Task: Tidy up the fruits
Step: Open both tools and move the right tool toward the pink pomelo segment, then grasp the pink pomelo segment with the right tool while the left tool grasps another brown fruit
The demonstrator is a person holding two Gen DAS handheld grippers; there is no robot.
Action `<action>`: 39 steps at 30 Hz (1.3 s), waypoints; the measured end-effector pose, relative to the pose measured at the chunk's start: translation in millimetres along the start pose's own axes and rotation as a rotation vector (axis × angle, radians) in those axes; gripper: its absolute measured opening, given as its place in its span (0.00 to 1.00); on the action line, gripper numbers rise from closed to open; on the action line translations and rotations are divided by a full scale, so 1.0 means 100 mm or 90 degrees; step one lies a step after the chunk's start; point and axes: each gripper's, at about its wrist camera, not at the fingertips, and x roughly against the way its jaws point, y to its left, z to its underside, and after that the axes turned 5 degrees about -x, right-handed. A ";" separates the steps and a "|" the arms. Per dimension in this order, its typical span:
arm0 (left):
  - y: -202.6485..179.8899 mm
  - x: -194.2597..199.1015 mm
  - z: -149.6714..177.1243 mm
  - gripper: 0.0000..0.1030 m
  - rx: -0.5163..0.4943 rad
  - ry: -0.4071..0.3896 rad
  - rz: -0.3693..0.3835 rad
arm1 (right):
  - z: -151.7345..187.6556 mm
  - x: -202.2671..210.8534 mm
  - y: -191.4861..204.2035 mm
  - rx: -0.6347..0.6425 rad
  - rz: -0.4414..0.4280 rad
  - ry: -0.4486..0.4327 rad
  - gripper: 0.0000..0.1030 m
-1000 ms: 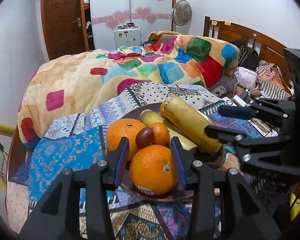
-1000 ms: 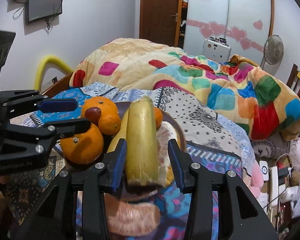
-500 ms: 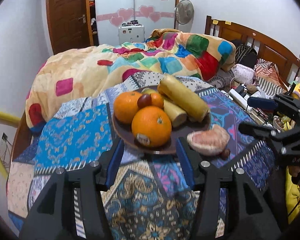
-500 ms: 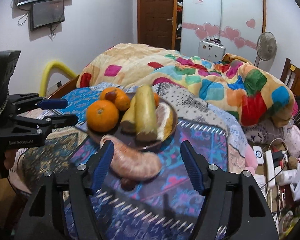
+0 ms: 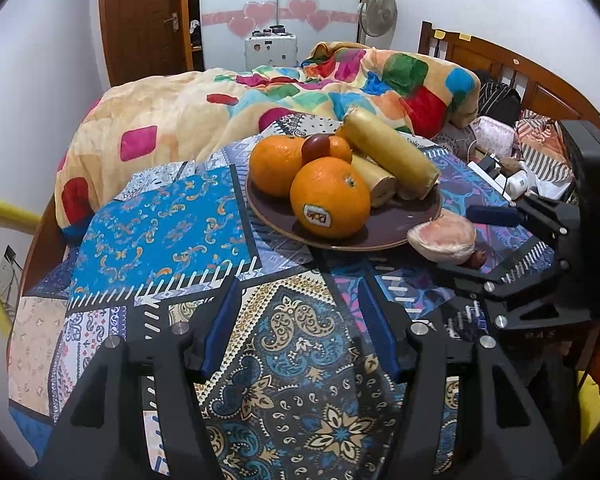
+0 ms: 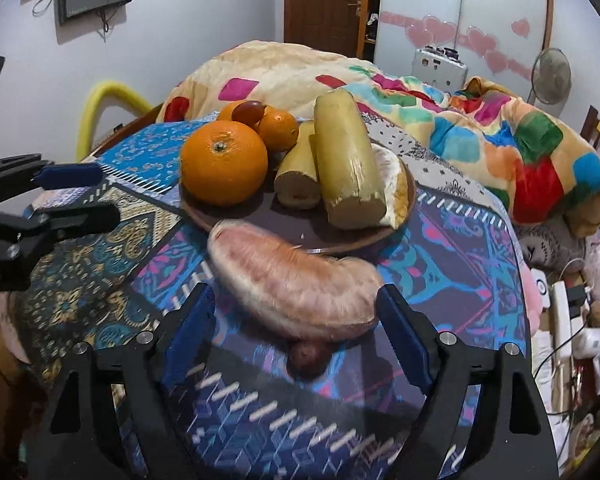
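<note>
- Resting at 12 o'clock of the left gripper (image 5: pixel 298 320), the brown plate (image 5: pixel 384 236) carries oranges (image 5: pixel 329 197) and sugarcane pieces (image 6: pixel 346 160); its fingers are wide, holding nothing.
- Right gripper (image 6: pixel 296 336) is wide too, with the pomelo segment (image 6: pixel 296 280) between its fingers on the cloth (image 5: pixel 160 228).

A home bedroom. A bed (image 5: pixel 172 120) with a patchwork blanket (image 5: pixel 340 80) and wooden headboard (image 5: pixel 512 60) fills it. Beyond the bed stand a heart-decorated wardrobe (image 5: pixel 280 8), a wooden door (image 5: pixel 140 20) and a fan (image 5: pixel 378 12).
</note>
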 end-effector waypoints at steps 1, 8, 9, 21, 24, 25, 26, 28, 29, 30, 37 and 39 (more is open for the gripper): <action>0.01 -0.02 0.01 0.58 0.002 0.001 0.000 | -0.02 -0.03 0.00 0.001 0.001 0.004 0.80; 0.03 -0.11 0.03 0.58 0.010 0.010 0.008 | -0.03 0.05 0.01 0.011 -0.004 -0.010 0.63; 0.01 -0.11 0.03 0.58 0.009 0.010 0.008 | -0.03 0.10 0.01 0.006 -0.010 -0.014 0.53; -0.28 0.04 -0.04 0.58 -0.015 -0.006 0.021 | 0.07 0.67 -0.25 -0.049 -0.010 -0.069 0.17; -0.38 0.05 -0.07 0.58 -0.019 -0.006 0.028 | 0.21 0.75 -0.41 -0.075 -0.003 -0.061 0.16; -0.40 0.05 -0.07 0.58 -0.019 -0.005 0.032 | 0.25 0.76 -0.45 -0.081 0.000 -0.057 0.16; -0.44 0.05 -0.08 0.58 -0.017 -0.004 0.037 | 0.29 0.76 -0.50 -0.088 0.003 -0.051 0.16; -0.51 0.03 -0.09 0.58 -0.015 0.000 0.047 | 0.37 0.73 -0.58 -0.101 0.004 -0.034 0.16; -0.56 0.01 -0.09 0.58 -0.015 0.003 0.051 | 0.40 0.71 -0.62 -0.107 0.003 -0.027 0.16; -0.61 0.00 -0.09 0.58 -0.016 0.005 0.054 | 0.45 0.68 -0.66 -0.114 0.001 -0.018 0.17; -0.93 -0.08 -0.13 0.58 -0.028 0.017 0.079 | 0.67 0.69 -0.76 -0.113 -0.004 0.001 0.17; -1.04 -0.10 -0.14 0.58 -0.038 0.017 0.084 | 0.70 0.73 -0.77 -0.110 -0.007 -0.001 0.18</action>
